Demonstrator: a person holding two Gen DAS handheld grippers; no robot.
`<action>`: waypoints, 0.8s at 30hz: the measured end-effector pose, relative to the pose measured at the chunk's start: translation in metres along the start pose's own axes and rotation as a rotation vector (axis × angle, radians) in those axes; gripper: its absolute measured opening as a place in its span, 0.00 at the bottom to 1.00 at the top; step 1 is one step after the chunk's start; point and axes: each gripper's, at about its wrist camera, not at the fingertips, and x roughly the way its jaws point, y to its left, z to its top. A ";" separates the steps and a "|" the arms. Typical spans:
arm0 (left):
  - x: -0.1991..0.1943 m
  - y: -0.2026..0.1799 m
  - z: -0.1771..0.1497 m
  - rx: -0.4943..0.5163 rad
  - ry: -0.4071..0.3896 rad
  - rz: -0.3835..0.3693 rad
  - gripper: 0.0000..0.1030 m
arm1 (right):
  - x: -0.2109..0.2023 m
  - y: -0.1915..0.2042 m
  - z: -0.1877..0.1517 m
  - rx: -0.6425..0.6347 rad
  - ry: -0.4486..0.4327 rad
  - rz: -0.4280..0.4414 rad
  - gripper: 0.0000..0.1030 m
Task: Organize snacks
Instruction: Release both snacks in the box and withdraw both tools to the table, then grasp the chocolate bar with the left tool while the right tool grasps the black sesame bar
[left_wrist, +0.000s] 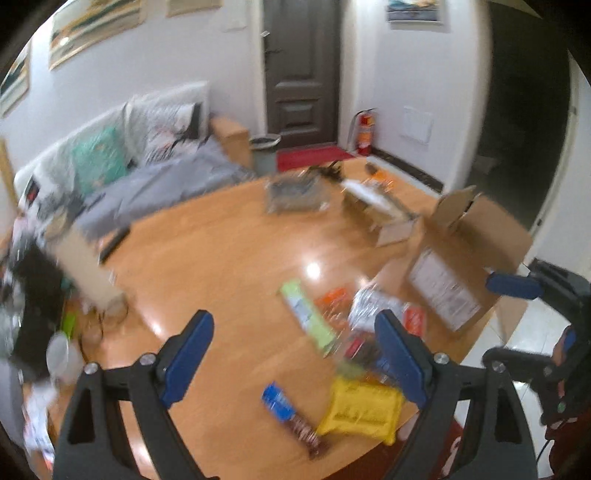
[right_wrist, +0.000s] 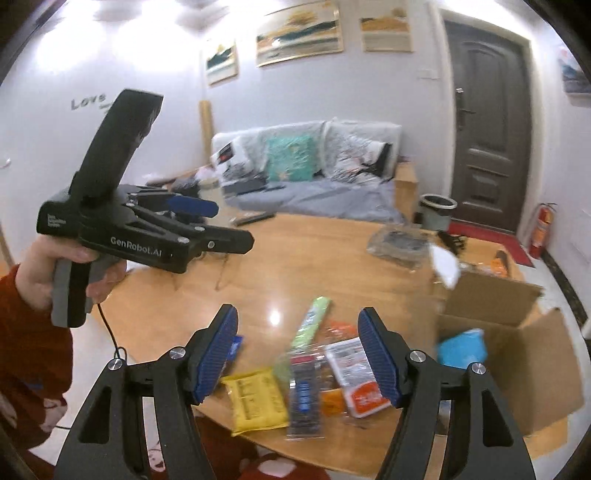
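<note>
A round wooden table (right_wrist: 332, 266) is filling the middle of both views, with a grey sofa (right_wrist: 306, 195) sitting behind it against the wall and a dark door (right_wrist: 487, 125) standing to the right. An open cardboard box (right_wrist: 517, 332) is resting at the table's right edge, its flaps standing up, and a light blue packet (right_wrist: 463, 347) is lying inside it. The left gripper (left_wrist: 293, 354) is hovering above the table with its blue-padded fingers spread wide and nothing between them; in the right wrist view the person's hand is gripping its handle up at the left (right_wrist: 192, 218), well apart from the snacks. The right gripper (right_wrist: 297, 354) is also hanging above the near edge of the table with its jaws standing wide apart and pinching nothing. The snacks are lying loose in a cluster on the table near that edge, just left of the box: a yellow packet (right_wrist: 258, 400) is sitting nearest the edge, a clear wrapper with a blue label (right_wrist: 304, 398) is lying just beside it, a white and orange packet (right_wrist: 356, 380) is lying next to that, and a long green packet (right_wrist: 312, 321) is pointing away toward the table's centre. The left wrist view is blurring, so finer print is not readable there. A small blue packet (left_wrist: 277, 400) is lying left of the yellow one.
</note>
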 end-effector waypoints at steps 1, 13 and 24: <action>0.007 0.008 -0.015 -0.021 0.016 0.020 0.84 | 0.007 0.003 -0.003 -0.006 0.016 0.007 0.63; 0.075 0.007 -0.113 -0.152 0.135 0.015 0.78 | 0.099 0.003 -0.080 0.010 0.200 -0.039 0.63; 0.101 -0.009 -0.132 -0.208 0.149 -0.004 0.43 | 0.129 0.002 -0.104 -0.019 0.254 -0.084 0.54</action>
